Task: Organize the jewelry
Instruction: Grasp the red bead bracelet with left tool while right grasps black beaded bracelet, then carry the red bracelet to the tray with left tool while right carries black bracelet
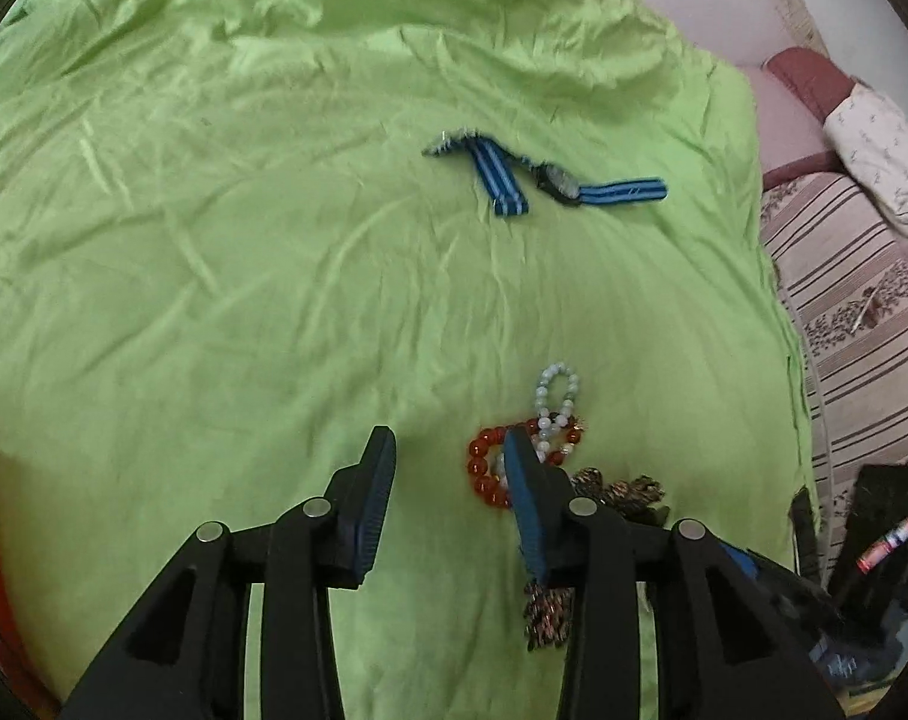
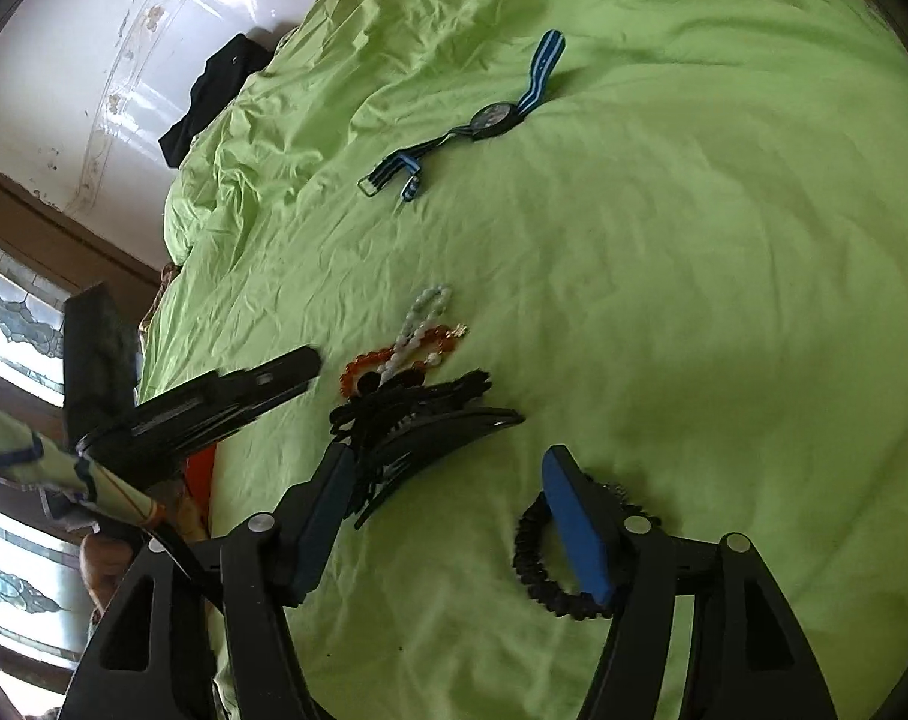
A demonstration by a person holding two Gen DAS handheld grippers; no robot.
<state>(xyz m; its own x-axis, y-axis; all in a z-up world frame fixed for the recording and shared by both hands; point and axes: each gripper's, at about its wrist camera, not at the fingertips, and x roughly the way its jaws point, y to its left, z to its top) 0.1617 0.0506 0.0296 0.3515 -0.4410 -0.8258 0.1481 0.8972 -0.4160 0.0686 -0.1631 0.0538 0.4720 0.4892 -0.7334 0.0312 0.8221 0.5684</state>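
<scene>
On a green bedsheet, both the left gripper and right gripper stand open and empty beside red beads, pale beads and a blue-strapped watch.

sheet: bright green, creased, covers most of both views
striped cover: beige with brown bands and flower print, right of the sheet in left wrist view
pillow: white, small print, lies at far right on the striped cover
black cloth: crumpled at the sheet's far edge, by the wall
wall: white, glossy, stained spots
window: patterned glass, left edge of right wrist view
orange fabric: shows beside the sheet's left edge
</scene>
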